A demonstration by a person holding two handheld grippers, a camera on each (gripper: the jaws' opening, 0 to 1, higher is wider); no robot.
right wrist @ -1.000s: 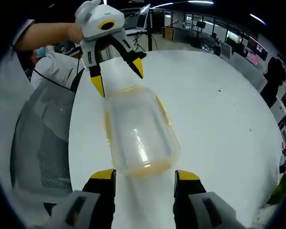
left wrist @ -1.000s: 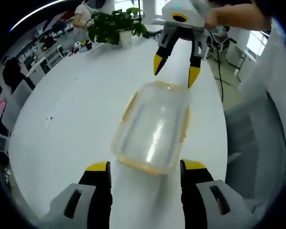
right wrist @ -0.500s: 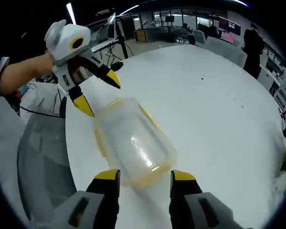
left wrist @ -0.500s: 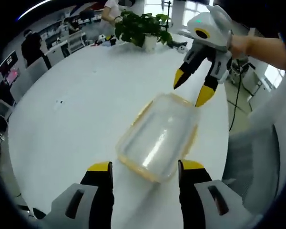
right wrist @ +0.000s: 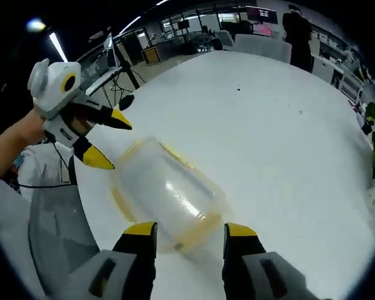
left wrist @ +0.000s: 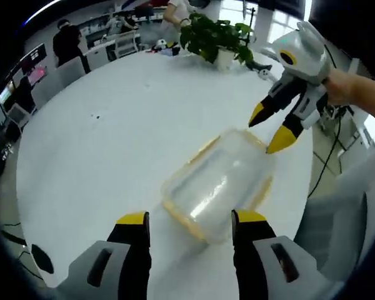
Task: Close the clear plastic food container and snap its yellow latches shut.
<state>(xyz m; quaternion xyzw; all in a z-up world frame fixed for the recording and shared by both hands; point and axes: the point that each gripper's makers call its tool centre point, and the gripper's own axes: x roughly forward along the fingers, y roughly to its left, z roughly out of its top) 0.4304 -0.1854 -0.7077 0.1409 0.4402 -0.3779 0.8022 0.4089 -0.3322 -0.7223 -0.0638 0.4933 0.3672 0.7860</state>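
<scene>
The clear plastic food container [left wrist: 220, 187] lies on the round white table [left wrist: 100, 156], lid on, its yellow edging showing along the rim. In the left gripper view it sits near the table's edge, just ahead of that gripper's own two yellow-tipped jaws, its near end between them and a little beyond; in the right gripper view the same container [right wrist: 165, 195] lies slantwise, its near corner just above the gap between that gripper's jaws. Whether the yellow latches are snapped down I cannot tell; the plastic is blurred.

The left gripper [left wrist: 187, 219] stands wide, its jaws apart and holding nothing, the container's end close in front of them. The right gripper [right wrist: 184, 230] is likewise spread, empty, with the container just before its tips. Each shows in the other's view, held by a hand: the right gripper [left wrist: 274, 131] hangs over the container's far end, tips parted and just above the rim; the left gripper [right wrist: 106, 140] is at the opposite end, also parted, one tip beside the lid's corner.

A grey mesh chair [right wrist: 56, 237] stands beside the table near the container. A potted green plant [left wrist: 215, 39] rests at the table's far side, and people stand among desks beyond.
</scene>
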